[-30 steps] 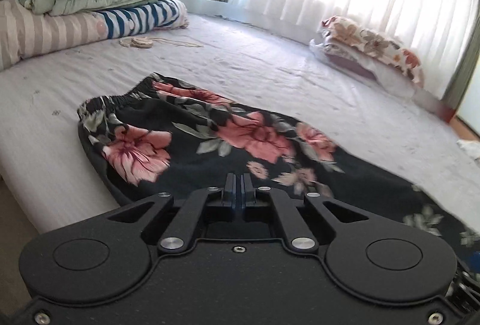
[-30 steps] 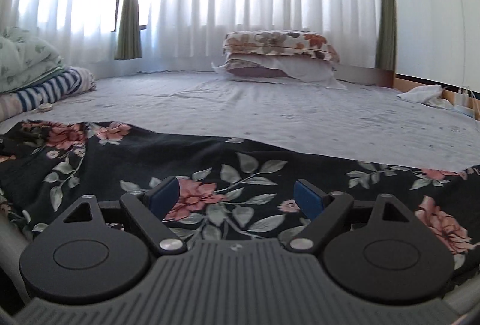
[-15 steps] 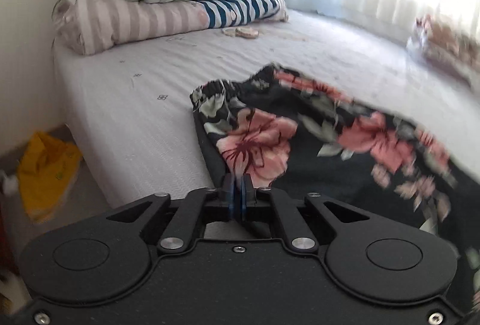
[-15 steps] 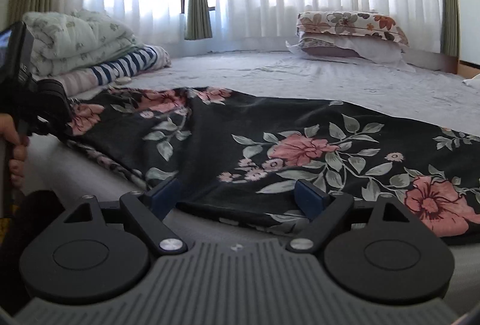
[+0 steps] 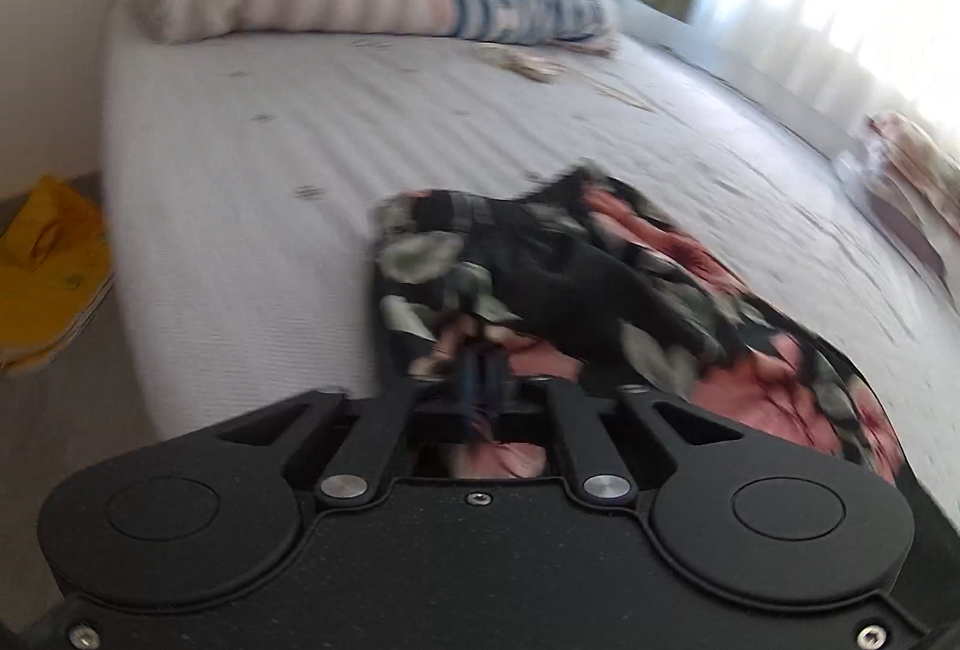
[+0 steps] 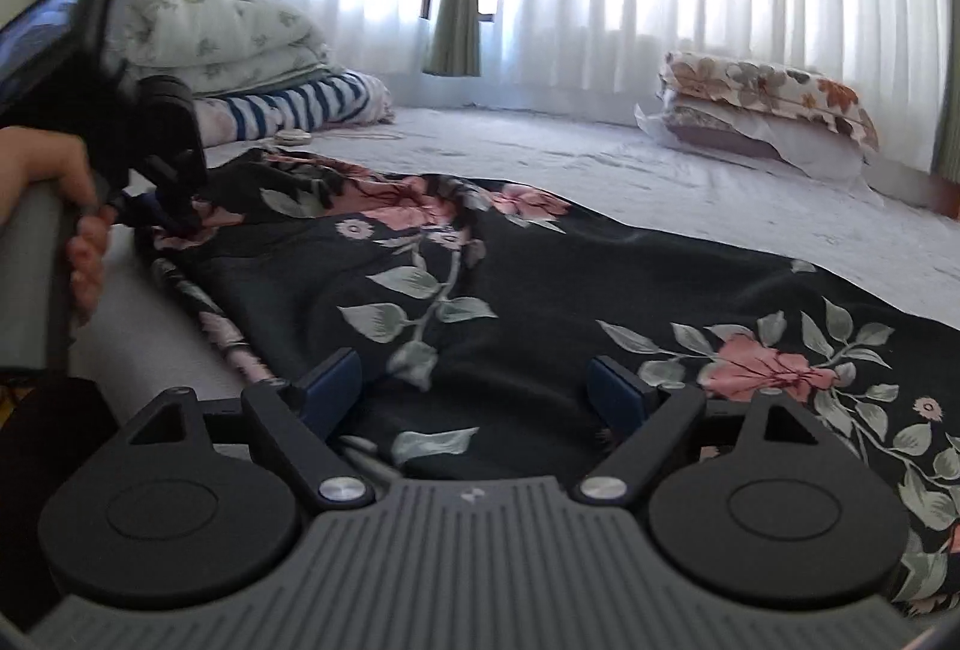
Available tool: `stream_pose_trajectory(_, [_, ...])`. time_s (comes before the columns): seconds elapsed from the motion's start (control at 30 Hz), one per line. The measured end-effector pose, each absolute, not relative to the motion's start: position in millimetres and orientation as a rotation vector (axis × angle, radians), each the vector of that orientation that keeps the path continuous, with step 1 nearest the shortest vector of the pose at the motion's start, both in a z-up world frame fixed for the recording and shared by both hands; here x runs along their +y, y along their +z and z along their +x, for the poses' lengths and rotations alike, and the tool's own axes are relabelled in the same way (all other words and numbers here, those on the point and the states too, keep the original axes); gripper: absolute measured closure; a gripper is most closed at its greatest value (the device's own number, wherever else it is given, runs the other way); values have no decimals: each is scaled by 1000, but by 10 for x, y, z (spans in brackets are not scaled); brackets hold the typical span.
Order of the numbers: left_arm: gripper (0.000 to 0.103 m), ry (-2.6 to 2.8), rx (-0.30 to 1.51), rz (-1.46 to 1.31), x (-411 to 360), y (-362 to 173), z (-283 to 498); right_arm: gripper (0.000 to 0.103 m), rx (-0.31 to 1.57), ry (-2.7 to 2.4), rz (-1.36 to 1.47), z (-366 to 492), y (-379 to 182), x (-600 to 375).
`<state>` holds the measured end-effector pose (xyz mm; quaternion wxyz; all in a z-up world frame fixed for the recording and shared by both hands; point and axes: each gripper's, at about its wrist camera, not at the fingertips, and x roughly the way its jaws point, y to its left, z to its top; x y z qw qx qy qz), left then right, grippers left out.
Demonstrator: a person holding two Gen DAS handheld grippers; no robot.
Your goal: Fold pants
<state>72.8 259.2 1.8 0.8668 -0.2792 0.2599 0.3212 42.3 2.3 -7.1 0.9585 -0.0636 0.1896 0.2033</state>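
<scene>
At lower centre, the left gripper (image 5: 483, 368) has its fingers pinched tight on the waistband corner of the pants (image 6: 540, 302); the right gripper (image 6: 474, 386) hovers spread wide, holding nothing. Farther back, the pants lie along the bed (image 6: 600, 158). Best lift smoothly, keeping the edges aligned.

Black pants (image 6: 540, 290) with pink flowers; blue-striped bedding (image 6: 300, 101); yellow bag (image 5: 48, 260).
</scene>
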Motion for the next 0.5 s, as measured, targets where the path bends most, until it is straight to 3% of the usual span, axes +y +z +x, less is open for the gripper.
stream_pose_trajectory(0.2, [99,857,529,-571,2629,126,738,11,398,534,-35,383,17,-86])
stream_pose_trajectory(0.4, [81,735,457,-426,2212,373,615,11,336,411,8,294,134,-600])
stream_pose_trajectory(0.5, [66,587,437,-325,1791,467,575,11,321,266,44,268,177,-1015])
